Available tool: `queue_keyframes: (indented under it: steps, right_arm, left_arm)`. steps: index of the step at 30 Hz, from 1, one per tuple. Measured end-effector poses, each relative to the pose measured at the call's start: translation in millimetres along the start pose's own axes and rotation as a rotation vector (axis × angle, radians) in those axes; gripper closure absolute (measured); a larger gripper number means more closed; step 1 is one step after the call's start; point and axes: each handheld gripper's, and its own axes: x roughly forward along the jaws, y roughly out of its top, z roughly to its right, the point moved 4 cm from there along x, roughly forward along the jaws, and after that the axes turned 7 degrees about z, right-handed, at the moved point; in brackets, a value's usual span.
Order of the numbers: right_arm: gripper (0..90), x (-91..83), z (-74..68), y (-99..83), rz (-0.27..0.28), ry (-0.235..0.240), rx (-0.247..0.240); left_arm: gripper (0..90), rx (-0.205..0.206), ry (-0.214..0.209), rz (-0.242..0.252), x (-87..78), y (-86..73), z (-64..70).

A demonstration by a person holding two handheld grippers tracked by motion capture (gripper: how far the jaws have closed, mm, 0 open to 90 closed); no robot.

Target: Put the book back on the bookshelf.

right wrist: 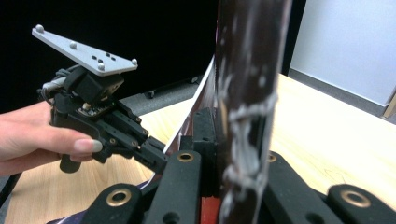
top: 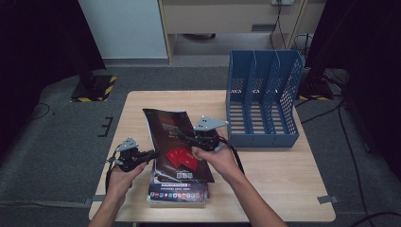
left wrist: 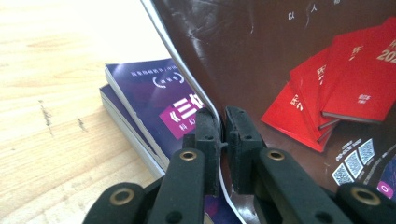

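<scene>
A dark brown magazine (top: 175, 142) with red books on its cover is held tilted above a stack of purple books (top: 177, 193). My left gripper (top: 153, 154) is shut on its left edge. My right gripper (top: 183, 137) is shut on its right side. In the left gripper view the jaws (left wrist: 221, 123) pinch the magazine's (left wrist: 289, 56) white-edged border, with the purple books (left wrist: 149, 93) below. In the right gripper view the magazine (right wrist: 247, 93) stands edge-on between the jaws (right wrist: 219, 123). The left gripper (right wrist: 109, 126) and its hand are beyond it.
A blue three-slot file rack (top: 262, 99) stands at the back right of the wooden table (top: 283, 179), its slots open toward me. Bare tabletop lies right of the books and at the back left. Grey carpet surrounds the table.
</scene>
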Motion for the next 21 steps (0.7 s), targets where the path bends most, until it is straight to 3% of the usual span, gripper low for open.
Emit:
queue_keyframes:
  steps: [5,8,21]
  right_arm:
    - [84.0,-1.5,0.1,5.1,-0.020,0.004,-0.013]
    - [81.9,-3.1,2.1,12.5,-0.024,-0.009,-0.021]
    - [78.1,-9.2,7.1,34.6,-0.005,-0.007,-0.011]
  left_arm:
    - [85.3,0.014,0.011,0.021,-4.1,3.5,-0.2]
    - [86.1,0.059,0.031,0.042,-7.7,8.6,3.0]
    - [86.7,0.113,0.026,0.078,-11.7,15.2,9.3]
